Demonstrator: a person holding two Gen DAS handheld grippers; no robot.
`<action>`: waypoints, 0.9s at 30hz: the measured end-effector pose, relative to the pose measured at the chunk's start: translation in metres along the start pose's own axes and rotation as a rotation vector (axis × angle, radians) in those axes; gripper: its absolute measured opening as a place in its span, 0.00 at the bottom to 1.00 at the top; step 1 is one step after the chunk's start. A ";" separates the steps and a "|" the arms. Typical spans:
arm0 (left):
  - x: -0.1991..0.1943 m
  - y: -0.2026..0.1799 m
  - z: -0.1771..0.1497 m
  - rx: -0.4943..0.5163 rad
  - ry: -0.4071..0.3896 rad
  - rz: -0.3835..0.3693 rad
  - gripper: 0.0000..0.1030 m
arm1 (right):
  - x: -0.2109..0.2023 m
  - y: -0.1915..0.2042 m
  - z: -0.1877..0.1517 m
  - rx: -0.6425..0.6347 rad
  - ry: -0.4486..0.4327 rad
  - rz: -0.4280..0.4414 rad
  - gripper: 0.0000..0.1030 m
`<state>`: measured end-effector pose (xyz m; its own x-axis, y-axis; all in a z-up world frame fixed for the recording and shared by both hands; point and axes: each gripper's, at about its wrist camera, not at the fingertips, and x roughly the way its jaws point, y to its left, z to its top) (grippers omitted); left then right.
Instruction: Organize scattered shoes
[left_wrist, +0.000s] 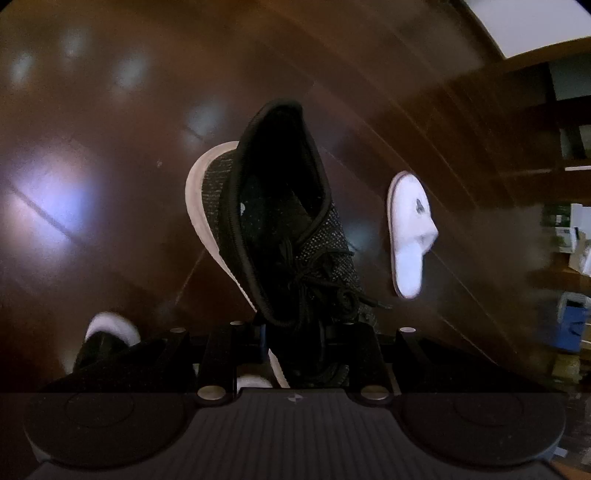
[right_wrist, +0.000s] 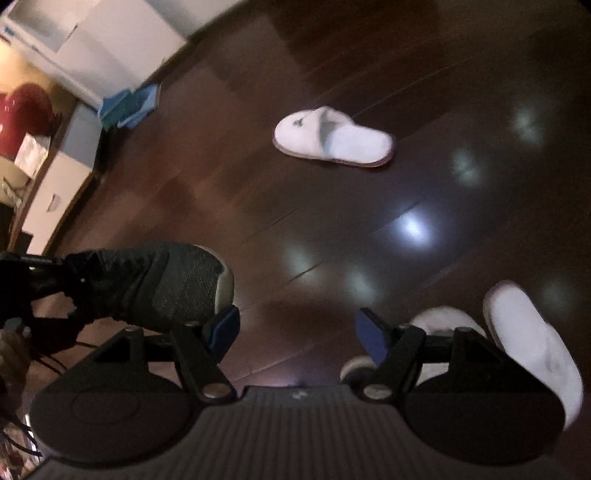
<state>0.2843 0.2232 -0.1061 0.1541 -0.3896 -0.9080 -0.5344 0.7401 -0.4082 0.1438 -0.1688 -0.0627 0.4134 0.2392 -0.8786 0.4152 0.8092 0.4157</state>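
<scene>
Left hand-held gripper (left_wrist: 295, 332) clenching black sneaker (left_wrist: 280, 221), hanging above floor (left_wrist: 110, 110). Right hand-held gripper (right_wrist: 297, 332) gaping, holding nothing. White slipper (right_wrist: 332, 136) lying mid-floor. Thin collar grip risking sneaker slipping.

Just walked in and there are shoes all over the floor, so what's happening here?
A person is tidying shoes with a handheld gripper in each hand. The left gripper is shut on a black knit sneaker, held up off the dark wood floor. The right gripper is open and empty. One white slipper lies alone on the floor; another white slipper lies near the right gripper.
</scene>
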 end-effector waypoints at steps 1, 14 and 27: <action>-0.009 0.003 -0.008 -0.005 0.006 -0.004 0.28 | -0.007 -0.001 -0.005 0.007 -0.008 -0.004 0.70; 0.041 0.003 -0.162 0.009 0.149 0.010 0.28 | -0.055 -0.103 -0.086 0.178 -0.020 -0.046 0.70; 0.177 -0.059 -0.423 0.009 0.298 0.067 0.28 | -0.146 -0.376 -0.143 0.419 0.016 -0.160 0.70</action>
<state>-0.0079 -0.1215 -0.2031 -0.1324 -0.4821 -0.8660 -0.5278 0.7738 -0.3501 -0.1883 -0.4312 -0.1241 0.3058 0.1395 -0.9418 0.7666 0.5506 0.3305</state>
